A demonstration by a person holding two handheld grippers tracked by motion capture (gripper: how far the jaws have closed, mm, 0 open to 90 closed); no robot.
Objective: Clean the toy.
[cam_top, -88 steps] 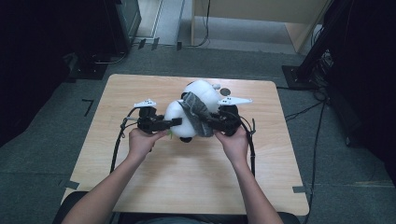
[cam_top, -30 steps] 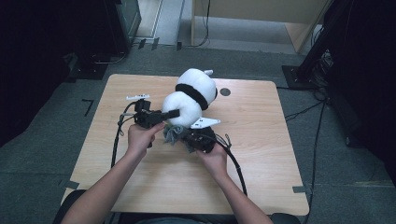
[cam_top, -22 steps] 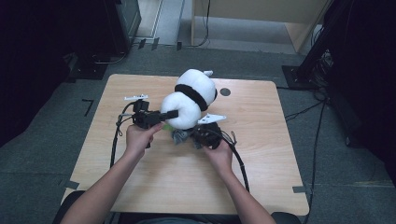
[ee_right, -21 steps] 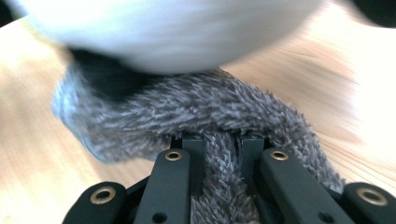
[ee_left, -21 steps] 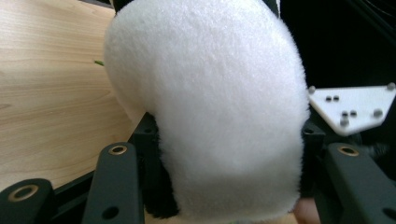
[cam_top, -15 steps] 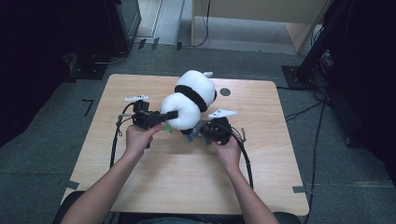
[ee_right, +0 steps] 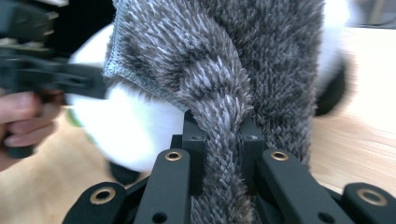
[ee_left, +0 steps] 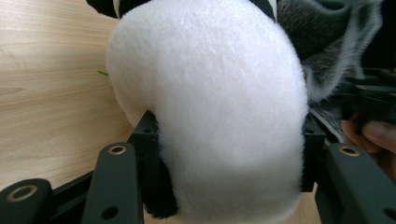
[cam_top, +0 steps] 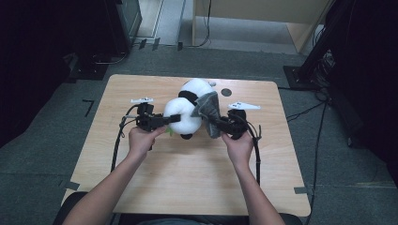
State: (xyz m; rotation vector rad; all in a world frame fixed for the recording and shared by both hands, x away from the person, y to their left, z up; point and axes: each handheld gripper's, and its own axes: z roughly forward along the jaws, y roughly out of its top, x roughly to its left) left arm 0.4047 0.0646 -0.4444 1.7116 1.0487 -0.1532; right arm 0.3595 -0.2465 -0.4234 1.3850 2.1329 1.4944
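Observation:
A black-and-white panda plush (cam_top: 185, 112) lies in the middle of the wooden table (cam_top: 187, 187). My left gripper (cam_top: 171, 119) comes at it from the left and is shut on its round white part (ee_left: 210, 116), which bulges between the jaws. A grey fuzzy cloth (cam_top: 209, 110) hangs against the plush's right side. My right gripper (cam_top: 213, 123) is shut on a bunched fold of that cloth (ee_right: 224, 70), its pads (ee_right: 194, 135) squeezing the pile. In the right gripper view my right gripper (ee_right: 223, 126) faces the plush and the left hand beyond it.
A small black round mark (cam_top: 226, 92) sits on the table behind the plush. A bit of green (ee_left: 102, 73) lies by the plush on the wood. Cables trail from both grippers toward the near edge. Dark floor, stands and cables surround the table.
My right gripper has carried the grey cloth from in front of the plush to the right and upward, along the plush's right side. The left gripper has kept still on the plush.

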